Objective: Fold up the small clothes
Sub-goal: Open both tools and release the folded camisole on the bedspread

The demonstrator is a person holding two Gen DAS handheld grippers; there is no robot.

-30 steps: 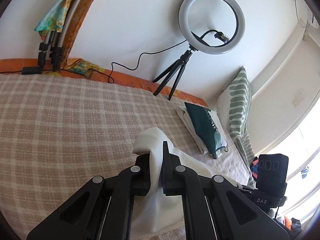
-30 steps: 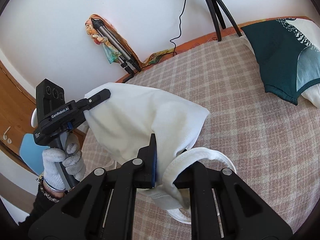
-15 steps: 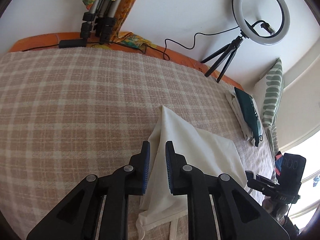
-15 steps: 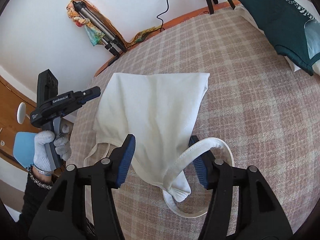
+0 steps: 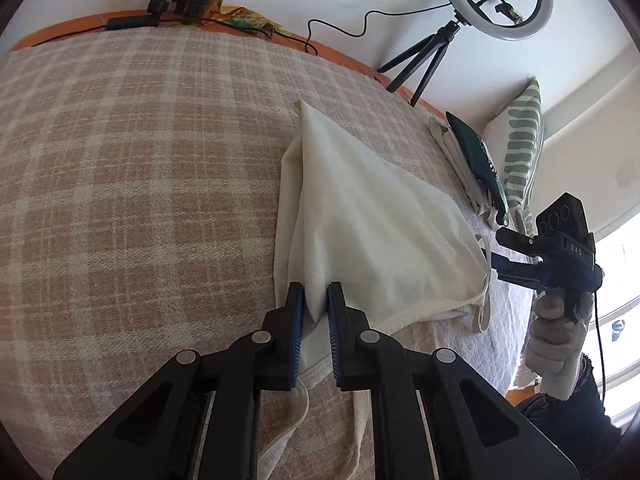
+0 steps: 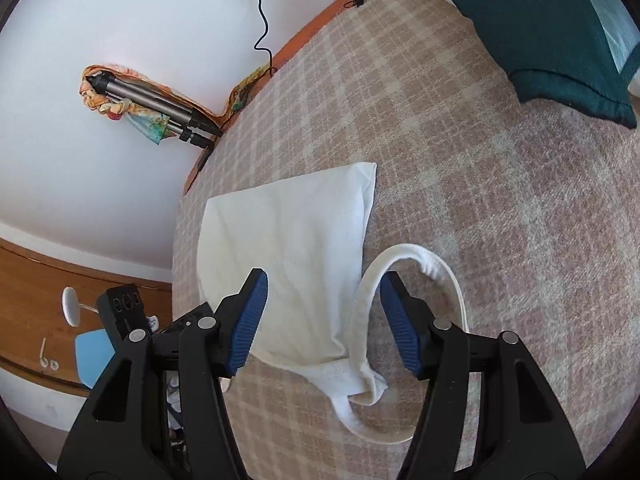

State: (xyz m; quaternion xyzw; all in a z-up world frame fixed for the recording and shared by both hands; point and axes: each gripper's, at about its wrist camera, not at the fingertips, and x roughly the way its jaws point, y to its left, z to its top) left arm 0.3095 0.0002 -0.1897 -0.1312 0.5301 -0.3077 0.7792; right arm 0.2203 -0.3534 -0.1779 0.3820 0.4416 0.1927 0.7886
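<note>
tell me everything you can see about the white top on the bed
The white top is a small sleeveless garment of soft, slightly ribbed-looking knit, with thin looped straps at one end. It lies on the plaid bedspread, folded over itself into a rough wedge, with a few wrinkles. The left claw has a raised fold of its near edge between its fingers, which stand slightly apart. The right claw hovers open over the strap end.

Bed point(image 5: 120, 200): checked cover lying bare left of the white garment point(image 5: 360, 220), leaving open passage. Far edge: ring light tripod point(image 5: 424, 60) and folded tripods point(image 6: 160, 108) standing against the wall. Right end: teal cushion point(image 6: 540, 32) and striped pillow point(image 5: 520, 148) blocking.
</note>
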